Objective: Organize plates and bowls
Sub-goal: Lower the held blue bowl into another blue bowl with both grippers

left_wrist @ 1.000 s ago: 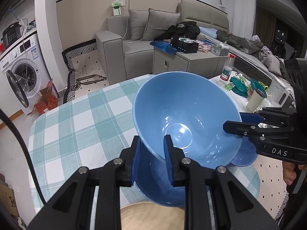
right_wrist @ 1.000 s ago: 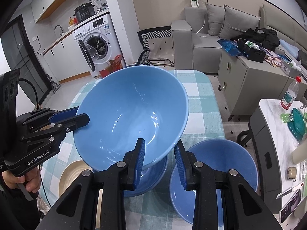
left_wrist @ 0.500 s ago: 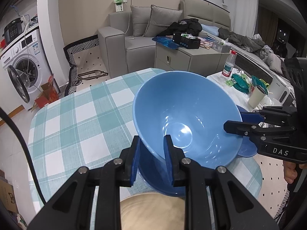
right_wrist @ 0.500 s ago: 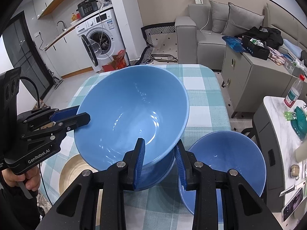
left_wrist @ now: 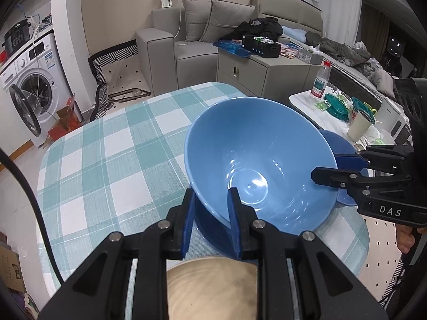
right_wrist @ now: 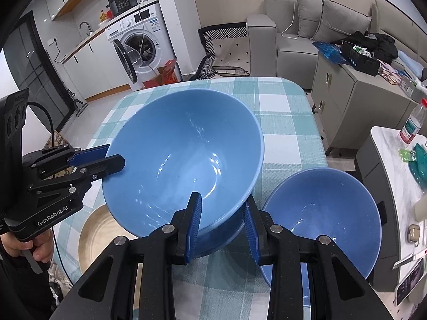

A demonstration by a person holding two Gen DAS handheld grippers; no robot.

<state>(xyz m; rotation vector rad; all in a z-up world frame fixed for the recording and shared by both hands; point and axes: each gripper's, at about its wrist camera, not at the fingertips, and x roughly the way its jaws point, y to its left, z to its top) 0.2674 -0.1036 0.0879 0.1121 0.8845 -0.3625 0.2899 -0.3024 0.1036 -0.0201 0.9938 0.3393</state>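
A checked teal-and-white tablecloth (left_wrist: 112,160) covers the table. At ten o'clock stands a washing machine (right_wrist: 138,50) with its door open — a black cooker (right_wrist: 122,0) sits on top. At one o'clock, a grey sofa (left_wrist: 192,40) with two cushions; a grey cabinet (left_wrist: 267,72) stands beside it. A plastic bottle (left_wrist: 320,80) stands upright at two o'clock — near a white kettle (left_wrist: 391,120).

Left tongs (left_wrist: 209,220) clamp the light blue bowl (left_wrist: 260,160) rim, bowl tilted. Right tongs (left_wrist: 324,166) grip its opposite rim. Wooden plate (left_wrist: 210,288) at the desk's (left_wrist: 106,165) near edge.
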